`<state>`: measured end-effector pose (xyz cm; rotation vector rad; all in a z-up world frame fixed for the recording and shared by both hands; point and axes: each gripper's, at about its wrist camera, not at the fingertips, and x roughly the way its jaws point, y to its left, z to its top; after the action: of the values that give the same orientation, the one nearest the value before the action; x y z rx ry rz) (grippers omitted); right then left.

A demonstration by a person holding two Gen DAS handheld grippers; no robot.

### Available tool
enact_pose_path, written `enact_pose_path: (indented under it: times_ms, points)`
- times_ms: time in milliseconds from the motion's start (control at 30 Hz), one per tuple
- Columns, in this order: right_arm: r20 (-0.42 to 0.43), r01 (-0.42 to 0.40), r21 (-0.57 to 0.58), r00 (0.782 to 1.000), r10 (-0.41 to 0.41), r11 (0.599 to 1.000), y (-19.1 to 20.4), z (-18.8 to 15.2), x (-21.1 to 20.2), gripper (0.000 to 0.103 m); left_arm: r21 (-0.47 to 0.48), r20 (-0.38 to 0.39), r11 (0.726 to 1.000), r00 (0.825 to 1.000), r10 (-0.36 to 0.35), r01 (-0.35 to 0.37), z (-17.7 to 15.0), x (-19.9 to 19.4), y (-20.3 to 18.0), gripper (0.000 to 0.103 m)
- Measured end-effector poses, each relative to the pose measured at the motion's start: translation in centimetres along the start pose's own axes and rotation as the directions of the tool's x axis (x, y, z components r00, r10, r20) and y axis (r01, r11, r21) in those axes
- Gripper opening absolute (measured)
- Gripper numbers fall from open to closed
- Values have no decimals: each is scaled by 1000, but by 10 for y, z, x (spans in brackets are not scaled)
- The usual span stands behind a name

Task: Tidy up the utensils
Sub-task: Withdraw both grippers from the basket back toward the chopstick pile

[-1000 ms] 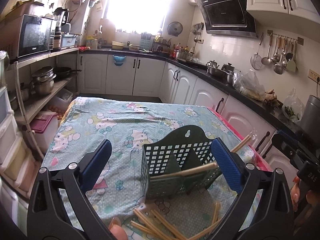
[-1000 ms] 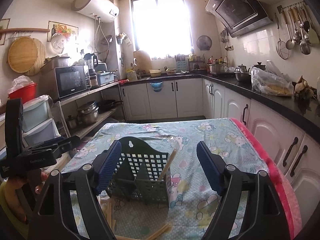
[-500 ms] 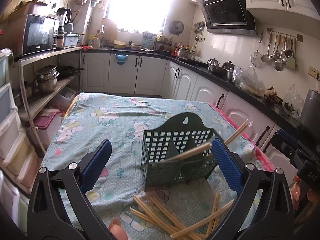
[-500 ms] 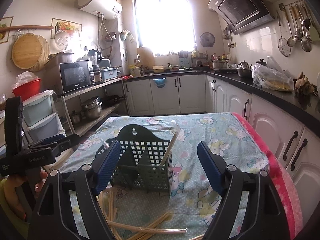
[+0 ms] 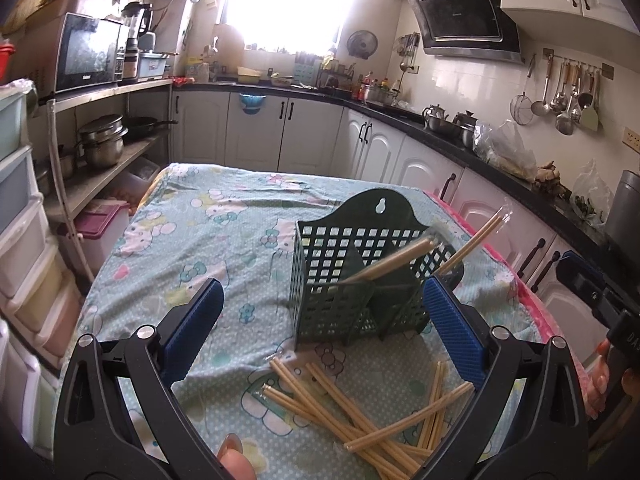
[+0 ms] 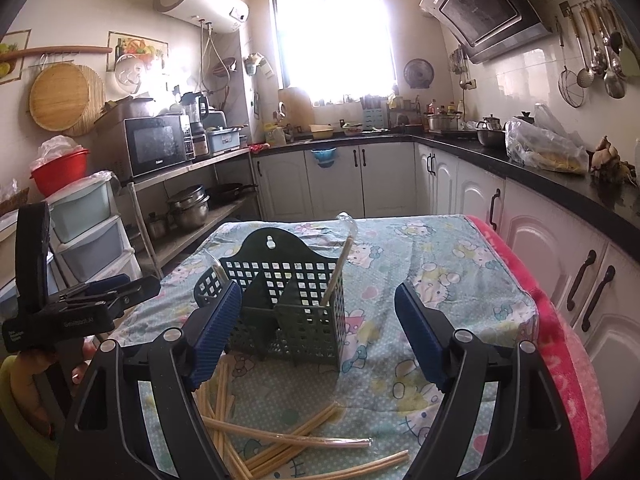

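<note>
Chopsticks (image 5: 360,412) lie in a loose crossed heap on the tablecloth (image 5: 208,240), on the near side of the green holder (image 5: 352,280). How many there are is hard to tell: the pile runs off the bottom edge of both views and passes behind the black gripper frames, and several seem to be in clear sleeves that blur their outlines.

In the left wrist view the left gripper (image 5: 322,330) points forward and somewhat downward over that heap, its blue pads spread wide with nothing between them. A fingertip (image 5: 236,458) shows at the bottom edge; the hand behind it is cut off. The green holder stands just beyond the pads, upright, its lattice walls and inner dividers hiding the lower ends of the two chopsticks in the holder (image 5: 392,260). Both lean out towards the right, and which compartment each sits in cannot be made out.

In the right wrist view the right gripper (image 6: 318,328) is also tilted a little downward and stands wide, empty, with the green holder partly behind its left pad. From here one stick rises at the holder's right corner and another, blurred, pokes up at its left.

To the right of the holder in the left view, the right gripper's body and a few fingers (image 5: 600,376) sit at the frame edge, mostly cropped. Beyond the holder the window (image 6: 332,36) is blown out white.
</note>
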<state>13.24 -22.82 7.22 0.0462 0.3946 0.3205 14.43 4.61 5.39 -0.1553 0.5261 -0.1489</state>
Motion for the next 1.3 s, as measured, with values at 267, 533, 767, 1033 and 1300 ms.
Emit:
enact_pose_path:
  times_ms: [267,533,767,1033,1300]
  points:
    - [-18,14,9,1000,-14,1000,-9,-11,-6,76,-27,-31,1000,1000,3,-4,-12,2,6,92]
    - [-57,12,16,998,-11,1000,-15,-24,-4,76,-59,-71,998,997,13,-17,-24,8,12,92]
    - [-84,3,13,996,-2,1000,-17,-33,-1,69,-86,-100,995,994,38,-46,-35,12,23,92]
    - [-126,-8,1,992,8,1000,-17,-45,6,63,-100,-151,994,988,37,-53,-52,18,29,92]
    - [-175,-18,-1,984,18,1000,-19,-58,14,59,-89,-216,996,976,9,-29,-69,34,22,72]
